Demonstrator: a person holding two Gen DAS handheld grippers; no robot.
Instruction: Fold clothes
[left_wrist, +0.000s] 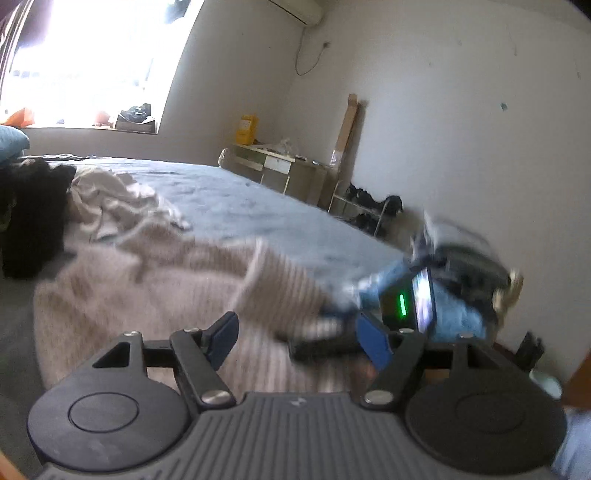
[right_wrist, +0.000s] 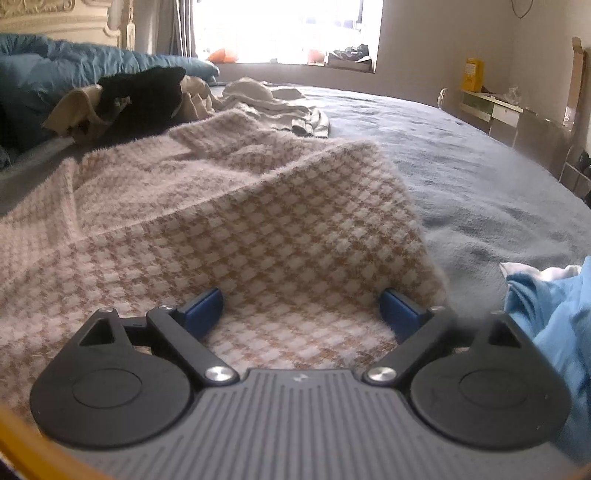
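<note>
A beige and white houndstooth sweater lies spread on the grey bed. One edge of it is lifted into a fold just ahead of my right gripper. That gripper is open, its blue pads wide apart with cloth lying between them. In the left wrist view the sweater is blurred, and a ribbed part stands raised. My left gripper hangs open over it, holding nothing. A blurred device with a lit screen, held by an arm in a blue sleeve, is at the right.
A black garment and a cream garment lie heaped further up the bed, beside a blue duvet. A desk and a shoe rack stand against the wall past the bed's edge. A blue sleeve is at the right.
</note>
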